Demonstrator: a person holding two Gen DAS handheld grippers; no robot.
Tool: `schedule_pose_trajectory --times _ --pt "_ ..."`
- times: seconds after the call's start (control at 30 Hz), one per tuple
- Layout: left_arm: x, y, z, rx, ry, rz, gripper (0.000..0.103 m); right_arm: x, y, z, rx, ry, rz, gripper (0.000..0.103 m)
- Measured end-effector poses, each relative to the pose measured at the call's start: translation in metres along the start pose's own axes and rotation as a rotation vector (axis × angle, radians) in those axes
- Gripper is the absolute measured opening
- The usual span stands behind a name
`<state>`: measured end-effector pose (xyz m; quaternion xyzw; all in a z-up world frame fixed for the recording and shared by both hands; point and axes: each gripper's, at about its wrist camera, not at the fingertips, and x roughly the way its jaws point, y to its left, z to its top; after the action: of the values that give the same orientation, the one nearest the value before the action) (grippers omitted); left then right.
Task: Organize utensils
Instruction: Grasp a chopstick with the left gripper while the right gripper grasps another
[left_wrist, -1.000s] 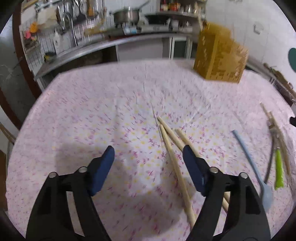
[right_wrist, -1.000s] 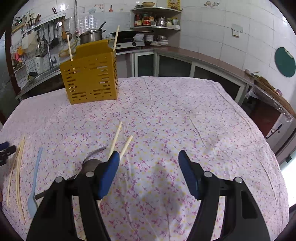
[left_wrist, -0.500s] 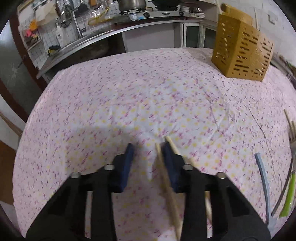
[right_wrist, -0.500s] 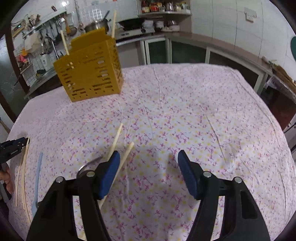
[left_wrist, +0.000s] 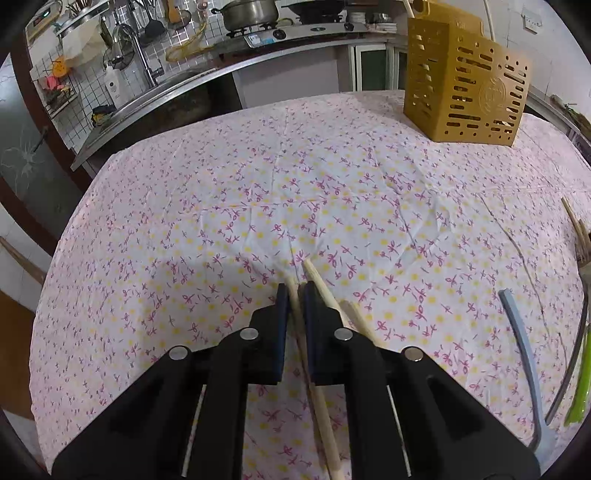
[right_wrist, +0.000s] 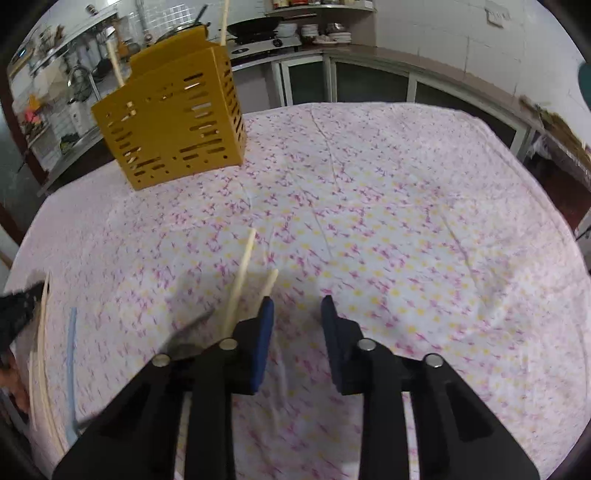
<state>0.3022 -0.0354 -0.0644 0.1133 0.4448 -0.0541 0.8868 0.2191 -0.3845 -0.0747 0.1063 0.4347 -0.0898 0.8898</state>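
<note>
The left gripper (left_wrist: 294, 295) has its blue fingers (left_wrist: 280, 325) clamped on a wooden chopstick (left_wrist: 321, 410), which runs between the pads and down under the gripper toward the near edge of the table (left_wrist: 147, 229). A second chopstick (left_wrist: 325, 291) lies just beside it, passing outside the right-hand pad and crossing close to the first one's tip. Both rest on the flowered cloth.

Off to the right of that view lie a pale blue spoon (left_wrist: 521, 354) and a green-handled utensil (left_wrist: 581, 387), close together near the cloth's edge.

The right gripper (right_wrist: 297, 306) hangs over another pair of chopsticks (right_wrist: 240, 280), but they sit to the left of its left finger, not between the pads. Its fingers are closing with only bare cloth between them. A dark metal utensil (right_wrist: 188, 332) lies just left of those chopsticks; the blur keeps me from telling what kind.

The yellow slotted holder (right_wrist: 173, 122) stands upright at the far side of the table, with two chopsticks already poking out of its top.
</note>
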Motion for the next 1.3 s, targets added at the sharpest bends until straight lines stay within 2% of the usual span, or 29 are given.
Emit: schedule_pose_trajectory --times 0.07,0.27,0.4,0.63,0.77,0.83,0.93,1.1,1.3 --pt "0.001 0.000 0.000 0.003 -0.009 -0.004 0.007 0.003 0.007 0.003 -0.001 -0.002 -0.029 0.021" --pt "0.002 0.011 -0.003 -0.031 -0.033 -0.067 0.007 -0.005 0.020 0.007 0.011 -0.041 -0.053 0.021" --pt "0.003 0.014 -0.003 -0.033 -0.037 -0.082 0.007 0.007 0.026 0.010 -0.016 0.000 -0.069 0.020" --pt "0.004 0.013 -0.002 -0.019 -0.036 -0.087 0.009 0.013 0.045 0.007 -0.096 0.020 -0.110 0.015" --pt "0.005 0.012 -0.002 -0.018 -0.037 -0.085 0.009 0.013 0.035 0.008 -0.073 0.018 -0.080 0.012" --pt "0.005 0.011 -0.001 -0.020 -0.037 -0.080 0.009 0.014 0.039 0.008 -0.085 0.017 -0.087 0.007" --pt "0.005 0.012 -0.001 -0.031 -0.036 -0.088 0.008 0.015 0.044 0.005 -0.098 0.012 -0.096 0.007" --pt "0.003 0.016 -0.002 -0.052 -0.046 -0.116 0.006 0.012 0.037 0.007 -0.086 0.027 -0.042 0.006" --pt "-0.014 0.024 -0.003 -0.068 -0.079 -0.152 0.004 -0.023 0.031 0.012 -0.078 -0.062 0.001 0.006"
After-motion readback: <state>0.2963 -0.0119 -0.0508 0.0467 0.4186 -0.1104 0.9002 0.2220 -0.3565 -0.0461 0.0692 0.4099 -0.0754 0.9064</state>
